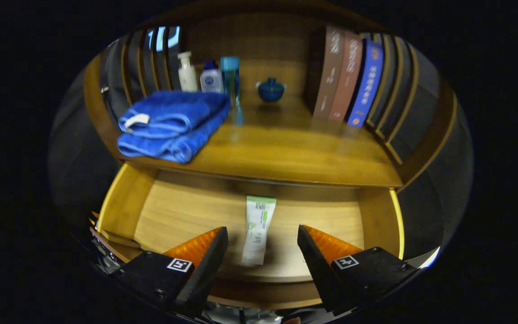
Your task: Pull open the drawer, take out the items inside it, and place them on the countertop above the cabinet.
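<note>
I see my gripper [262,236] above the open wooden drawer [119,202], and its two fingers [205,252] are spread wide apart — they hold nothing. Down in the drawer lies a white squeeze tube with green marks on it [258,228]. It lies flat on the pale wood floor of the drawer, long way pointing away from me, with its wide flat end toward the back and its cap end toward me. The tube sits between my two fingers, but neither finger touches it; there is a gap on each side. Above the drawer is the brown wooden bench [286,148], shiny on top. On the left part of the bench sits a folded blue towel with a small white tag [171,123], and its front hangs a little over the bench edge. Behind the towel stand three bottles close together — a white pump bottle [187,72], a short white bottle with a blue cap [211,77], and a tall see-through blue bottle [230,76]. Near the back in the middle is a small round dark blue pot with a lid [270,89]. On the right side stand three books leaning side by side: two brown books [337,72] and one blue book [367,83].
</note>
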### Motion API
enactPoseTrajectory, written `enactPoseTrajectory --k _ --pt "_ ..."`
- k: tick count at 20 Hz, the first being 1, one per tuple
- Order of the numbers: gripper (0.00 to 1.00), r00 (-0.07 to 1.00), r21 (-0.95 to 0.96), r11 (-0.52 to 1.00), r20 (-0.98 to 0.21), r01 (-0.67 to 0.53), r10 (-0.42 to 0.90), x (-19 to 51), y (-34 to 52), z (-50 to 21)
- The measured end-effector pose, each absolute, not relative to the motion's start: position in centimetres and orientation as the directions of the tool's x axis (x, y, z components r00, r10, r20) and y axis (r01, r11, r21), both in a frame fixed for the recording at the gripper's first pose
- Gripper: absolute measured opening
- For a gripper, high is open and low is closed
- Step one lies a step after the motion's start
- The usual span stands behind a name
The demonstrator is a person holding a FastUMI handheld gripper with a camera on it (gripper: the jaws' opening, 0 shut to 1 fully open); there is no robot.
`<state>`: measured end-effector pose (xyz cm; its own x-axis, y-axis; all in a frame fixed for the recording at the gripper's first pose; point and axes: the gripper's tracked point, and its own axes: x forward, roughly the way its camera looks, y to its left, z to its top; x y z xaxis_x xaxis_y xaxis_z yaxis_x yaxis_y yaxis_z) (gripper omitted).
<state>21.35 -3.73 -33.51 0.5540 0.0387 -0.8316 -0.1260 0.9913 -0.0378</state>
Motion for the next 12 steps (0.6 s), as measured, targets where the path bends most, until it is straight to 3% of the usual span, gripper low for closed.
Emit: enactPoseTrajectory --k 4,9,12 --pt "0.98 0.391 -0.002 0.994 -0.920 -0.109 0.041 22.1 -3.7 -38.8" --pt "0.70 0.315 -0.045 0.994 -0.949 -0.102 -0.011 23.1 -4.2 -40.7" --pt "0.54 0.253 0.008 0.996 -0.967 -0.089 0.030 22.1 -3.0 -42.0"
